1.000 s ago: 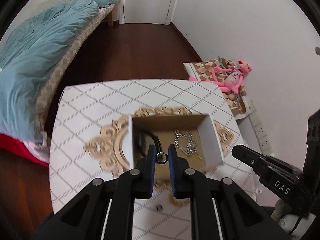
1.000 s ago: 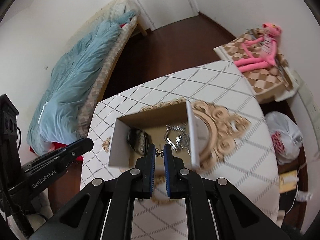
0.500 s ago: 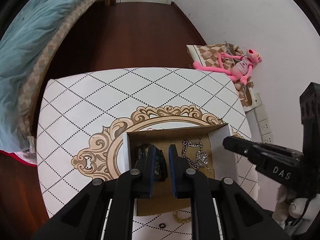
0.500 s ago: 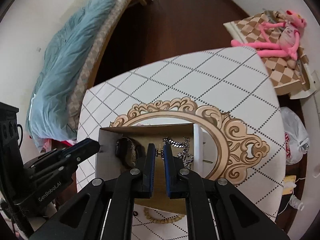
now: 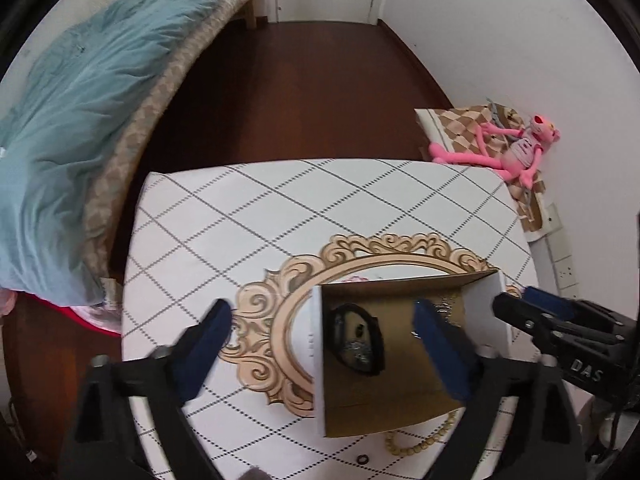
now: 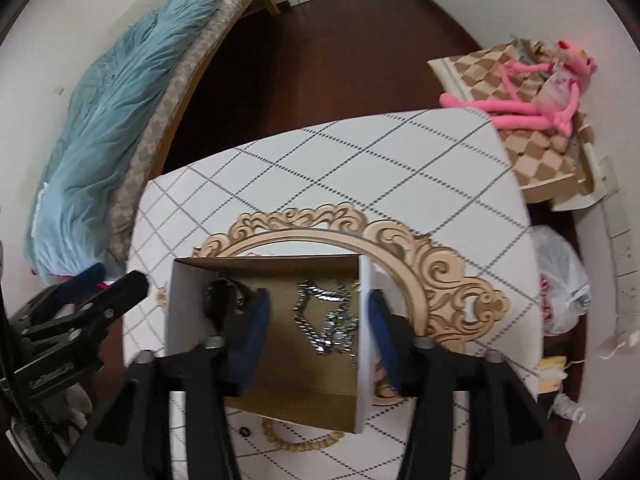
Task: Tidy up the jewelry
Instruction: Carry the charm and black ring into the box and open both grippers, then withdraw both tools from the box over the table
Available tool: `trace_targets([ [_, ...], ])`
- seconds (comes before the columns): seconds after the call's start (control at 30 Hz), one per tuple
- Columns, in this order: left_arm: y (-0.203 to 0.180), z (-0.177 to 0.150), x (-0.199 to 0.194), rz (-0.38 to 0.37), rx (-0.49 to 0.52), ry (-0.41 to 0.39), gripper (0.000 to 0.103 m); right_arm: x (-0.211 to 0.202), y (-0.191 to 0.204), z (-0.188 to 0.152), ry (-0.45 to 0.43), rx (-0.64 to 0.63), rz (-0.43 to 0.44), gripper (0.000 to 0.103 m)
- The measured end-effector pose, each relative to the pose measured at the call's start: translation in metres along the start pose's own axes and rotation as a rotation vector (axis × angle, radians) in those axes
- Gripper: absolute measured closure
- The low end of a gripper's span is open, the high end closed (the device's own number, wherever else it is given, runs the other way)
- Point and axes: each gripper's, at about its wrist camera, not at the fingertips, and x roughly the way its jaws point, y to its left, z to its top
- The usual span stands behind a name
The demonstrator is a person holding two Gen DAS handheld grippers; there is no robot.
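An open cardboard box [image 5: 486, 312] with white outer walls stands on the patterned table; it also shows in the right wrist view [image 6: 182, 304]. Inside lie a dark watch [image 5: 356, 340] [image 6: 222, 300] at the left and a silver chain [image 6: 324, 320] at the right. My left gripper [image 5: 324, 344] is open and empty over the box's left side. My right gripper [image 6: 318, 332] is open and empty above the chain. A beige bead bracelet [image 5: 416, 446] [image 6: 296, 442] and a small dark ring [image 5: 362, 459] [image 6: 243, 431] lie on the table in front of the box.
The white table [image 5: 280, 208] has a diamond grid and a gold ornate oval frame print [image 6: 452, 280]. A bed with a blue quilt [image 5: 72, 112] is at the left. A pink plush toy [image 5: 516, 152] lies on a checked box at the right, with a plastic bag [image 6: 564, 284] by the wall.
Both grippers have opened wide. The small ring held in the left gripper and the small item in the right gripper are no longer between the fingers. Both cameras pulled back a little.
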Motion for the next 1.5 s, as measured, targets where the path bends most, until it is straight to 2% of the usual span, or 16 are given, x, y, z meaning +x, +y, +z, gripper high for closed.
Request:
trace_targets([
  [0.1,0.002,-0.008,-0.005,0.058,0.001,-0.027,0.004,-0.006,0.004,-0.007,-0.025,-0.032,-0.074,0.011],
  [0.2,0.001,-0.017,-0.008,0.100,0.013,-0.036,0.004,-0.011,0.006,-0.017,-0.047,-0.057,-0.159,0.008],
  [0.3,0.000,-0.027,-0.011,0.096,0.010,-0.037,0.003,-0.015,0.009,-0.029,-0.061,-0.083,-0.220,0.002],
  [0.47,-0.005,-0.040,-0.024,0.105,0.010,-0.046,0.003,-0.031,0.015,-0.047,-0.090,-0.097,-0.236,0.002],
  [0.7,0.001,-0.056,-0.073,0.126,-0.036,-0.159,0.003,-0.074,0.026,-0.066,-0.175,-0.095,-0.187,0.002],
  [0.8,0.007,-0.071,-0.086,0.144,-0.053,-0.182,0.003,-0.084,0.029,-0.083,-0.192,-0.089,-0.158,0.002],
  [0.87,0.012,-0.086,-0.086,0.167,-0.070,-0.167,0.003,-0.081,0.030,-0.101,-0.182,-0.087,-0.151,0.002],
  [0.97,0.020,-0.115,-0.068,0.186,-0.084,-0.105,0.003,-0.061,0.026,-0.123,-0.136,-0.065,-0.152,0.002],
  [1.13,0.034,-0.160,-0.006,0.249,-0.075,0.059,0.003,0.003,0.007,-0.156,-0.022,0.013,-0.158,0.002],
  [1.27,0.040,-0.178,0.024,0.255,-0.083,0.130,0.003,0.038,0.002,-0.166,0.009,0.044,-0.191,0.005],
  [1.43,0.039,-0.181,0.039,0.249,-0.077,0.149,0.003,0.052,0.009,-0.170,-0.037,0.011,-0.260,0.016],
  [1.5,0.037,-0.180,0.041,0.241,-0.074,0.146,0.003,0.053,0.016,-0.172,-0.061,-0.030,-0.298,0.027],
])
